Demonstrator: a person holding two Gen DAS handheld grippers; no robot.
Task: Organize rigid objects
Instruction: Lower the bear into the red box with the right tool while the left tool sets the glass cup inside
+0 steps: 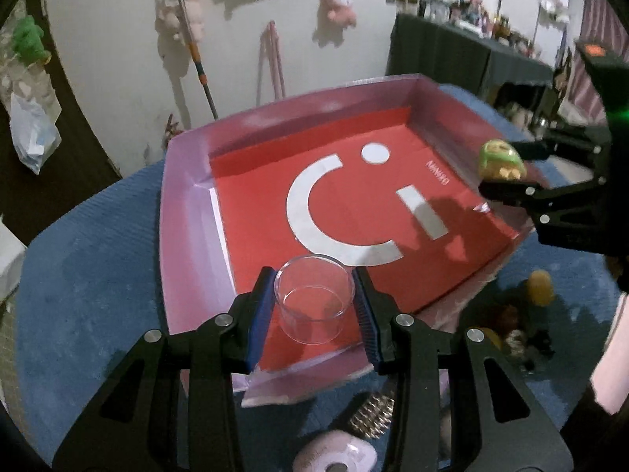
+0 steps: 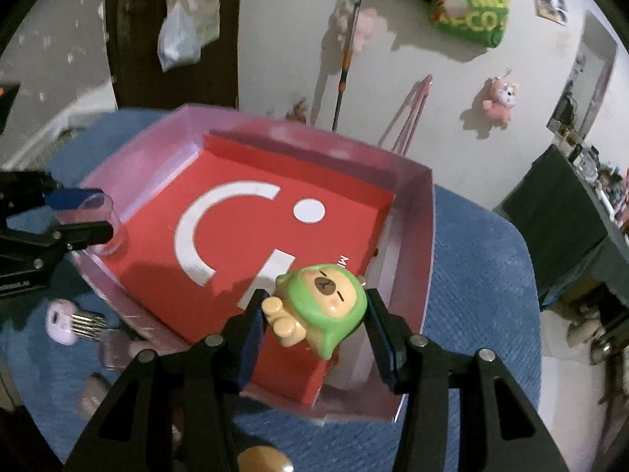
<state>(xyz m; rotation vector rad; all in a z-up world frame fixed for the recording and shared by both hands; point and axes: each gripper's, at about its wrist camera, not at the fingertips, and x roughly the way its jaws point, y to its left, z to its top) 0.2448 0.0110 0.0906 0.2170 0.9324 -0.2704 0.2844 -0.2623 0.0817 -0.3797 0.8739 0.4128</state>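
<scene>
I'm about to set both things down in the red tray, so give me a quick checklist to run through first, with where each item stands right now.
1. Left tongs grip the clear cup on both sides: ok.
2. Right tongs grip the green-hooded toy figure: ok.
3. Cup upright, mouth up: ok.
4. Red tray floor bare where the two will land: ok, nothing lies on it.
5. Both loads over the tray, not the blue mat: ok, though each hangs near the tray's edge.
6. The two tongs apart from each other: ok, at opposite sides of the tray.
</scene>
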